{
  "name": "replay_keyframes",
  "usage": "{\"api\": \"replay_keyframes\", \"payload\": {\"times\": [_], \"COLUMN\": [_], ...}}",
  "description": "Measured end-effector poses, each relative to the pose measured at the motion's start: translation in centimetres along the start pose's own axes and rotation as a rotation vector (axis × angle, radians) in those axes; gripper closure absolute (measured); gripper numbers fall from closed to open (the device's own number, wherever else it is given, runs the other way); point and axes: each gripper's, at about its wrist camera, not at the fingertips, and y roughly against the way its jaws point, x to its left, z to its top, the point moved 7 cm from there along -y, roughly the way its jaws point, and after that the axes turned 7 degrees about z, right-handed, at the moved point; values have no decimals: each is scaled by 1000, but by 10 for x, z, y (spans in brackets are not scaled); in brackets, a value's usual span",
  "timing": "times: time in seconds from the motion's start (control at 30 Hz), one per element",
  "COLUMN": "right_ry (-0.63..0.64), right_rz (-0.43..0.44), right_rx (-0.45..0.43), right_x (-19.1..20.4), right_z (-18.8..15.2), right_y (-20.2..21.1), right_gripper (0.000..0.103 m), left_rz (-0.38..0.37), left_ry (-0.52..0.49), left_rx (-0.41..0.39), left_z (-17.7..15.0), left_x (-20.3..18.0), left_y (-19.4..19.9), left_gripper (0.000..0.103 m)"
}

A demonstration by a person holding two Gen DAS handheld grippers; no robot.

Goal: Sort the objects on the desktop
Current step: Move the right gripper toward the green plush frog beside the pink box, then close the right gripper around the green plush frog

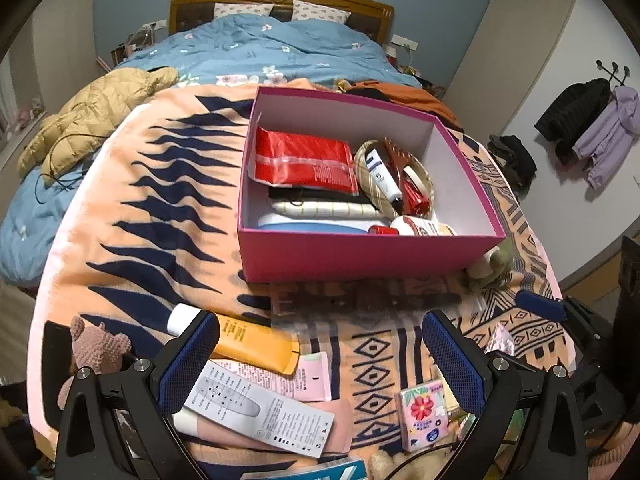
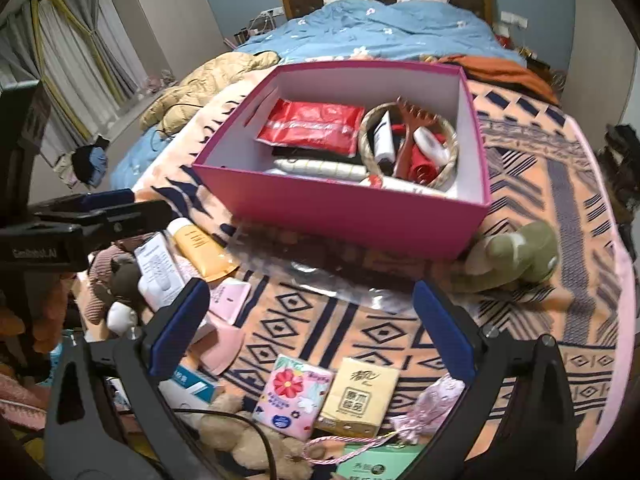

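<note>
Bedroom, patterned blanket (image 2: 532,200) over the bed, pink box (image 2: 340,216) half filled. Both empty and spread wide: left hand-held gripper (image 1: 320,356), right hand-held gripper (image 2: 316,320). Between picks, probably. Next likely needs lowering onto the flowered tissue pack (image 2: 292,392) nearby, then closing.

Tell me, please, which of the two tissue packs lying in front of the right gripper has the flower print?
The pink tissue pack with the big red flower, the left one of the pair. The tan tissue pack touching its right side carries only dark characters.
</note>
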Motion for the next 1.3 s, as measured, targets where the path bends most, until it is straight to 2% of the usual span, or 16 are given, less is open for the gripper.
{"api": "replay_keyframes", "payload": {"times": [0.1,0.27,0.5,0.63,0.77,0.93,1.1,1.23,1.3], "right_ry": [-9,-27,-95,-151,-212,-328,-368,-388,-398], "right_rz": [55,78,75,80,13,-103,-192,-227,-227], "right_rx": [21,59,59,56,51,50,23,-5,-5], "right_x": [2,3,-9,-18,-42,-84,-117,-152,-170], "right_z": [-6,-14,-14,-17,-27,-46,-47,-37,-30], "right_y": [-6,-14,-12,-8,7,26,45,53,52], "right_gripper": [1,0,0,0,0,0,0,0,1], "left_rz": [-5,-12,34,7,-23,-105,-169,-211,-208], "left_ry": [2,2,-49,-56,-103,-165,-269,-314,-333], "left_rx": [7,49,60,72,89,114,111,117,116], "left_z": [-4,-13,-17,-19,-23,-29,-26,-21,-19], "left_x": [4,8,15,18,8,-23,-79,-123,-142], "left_y": [-3,-14,-22,-25,-29,-37,-46,-55,-61], "left_gripper": [0,0,0,0,0,0,0,0,0]}}
